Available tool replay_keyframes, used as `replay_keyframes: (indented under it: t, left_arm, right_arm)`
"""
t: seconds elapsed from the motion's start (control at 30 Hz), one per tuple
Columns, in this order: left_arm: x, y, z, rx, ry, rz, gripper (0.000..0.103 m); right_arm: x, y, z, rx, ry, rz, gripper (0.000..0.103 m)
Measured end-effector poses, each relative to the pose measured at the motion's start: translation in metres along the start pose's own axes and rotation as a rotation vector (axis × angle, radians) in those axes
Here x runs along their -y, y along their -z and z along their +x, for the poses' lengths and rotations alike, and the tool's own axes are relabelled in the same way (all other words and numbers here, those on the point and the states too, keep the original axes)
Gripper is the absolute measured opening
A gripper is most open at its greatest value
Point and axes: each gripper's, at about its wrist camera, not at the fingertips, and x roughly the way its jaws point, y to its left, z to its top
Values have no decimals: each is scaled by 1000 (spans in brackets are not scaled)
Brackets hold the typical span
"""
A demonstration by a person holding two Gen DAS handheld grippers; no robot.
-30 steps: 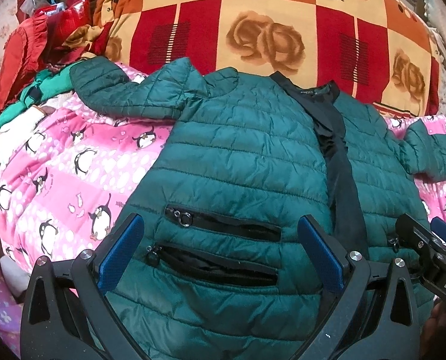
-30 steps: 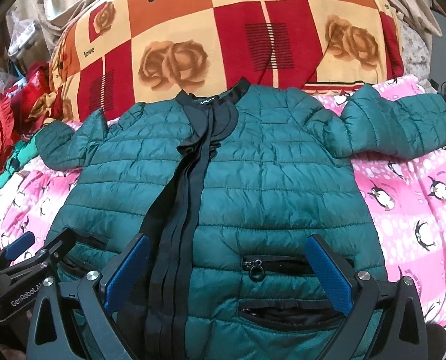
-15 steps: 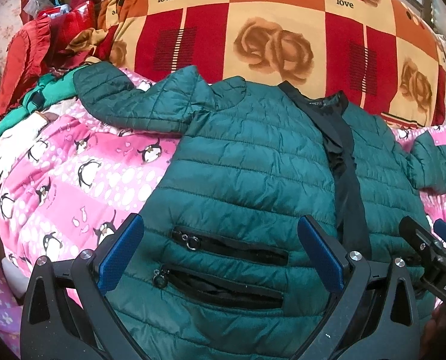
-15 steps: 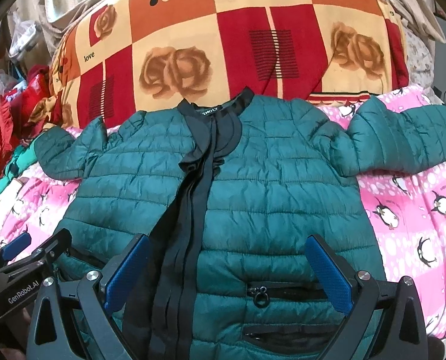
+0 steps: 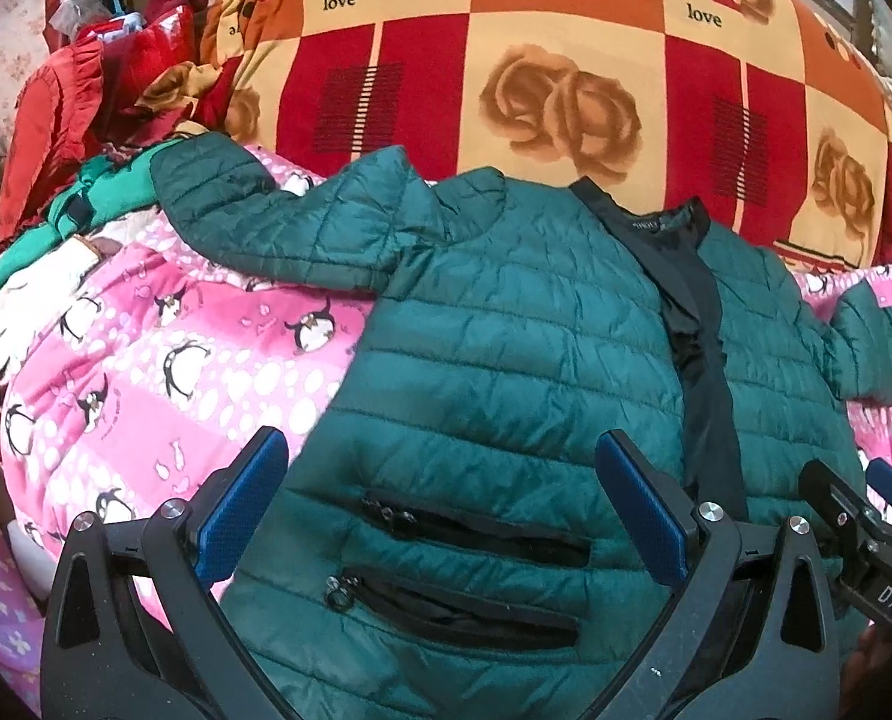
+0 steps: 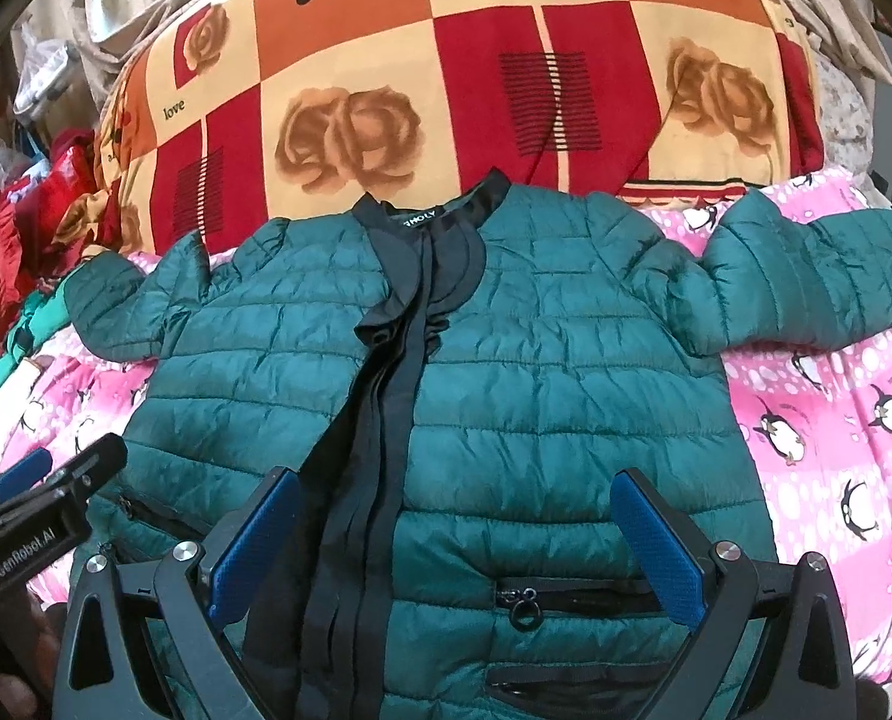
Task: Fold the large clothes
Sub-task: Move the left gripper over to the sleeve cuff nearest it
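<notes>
Red clothing point(image 5: 56, 114) is heaped at the upper left of the left wrist view, with a bright green garment point(image 5: 95, 204) just below it. A pink penguin-print blanket point(image 5: 146, 372) fills the left side of that frame. Across the centre lies a dark green quilted puffer jacket point(image 5: 506, 348), front side up, sleeves spread out to both sides, its black placket point(image 5: 701, 360) running down the right of centre. Behind it, along the top of the frame, sits an orange, red and cream rose-patterned quilt point(image 5: 566, 60). The left gripper point(image 5: 440, 516) hovers over the jacket's two zip pockets at the bottom of the frame, blue-padded jaws wide apart, holding nothing. In the right wrist view, the right gripper point(image 6: 455, 546) hangs above the jacket's lower front, jaws likewise spread and empty.
</notes>
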Motion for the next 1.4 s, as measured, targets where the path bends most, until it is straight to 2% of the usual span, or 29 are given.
replay_keyframes:
  t: [0.8, 1.2, 1.4]
  left_arm:
    - [-56, -62, 10, 56, -108, -64, 102]
    - [-73, -80, 31, 63, -148, -69, 103]
    - [-89, -91, 48, 60, -156, -92, 102]
  right_arm:
    - [-10, -51, 17, 41, -4, 0, 103]
    - [-17, -64, 35, 41, 7, -27, 103]
    - [-22, -71, 52, 38, -36, -37, 103]
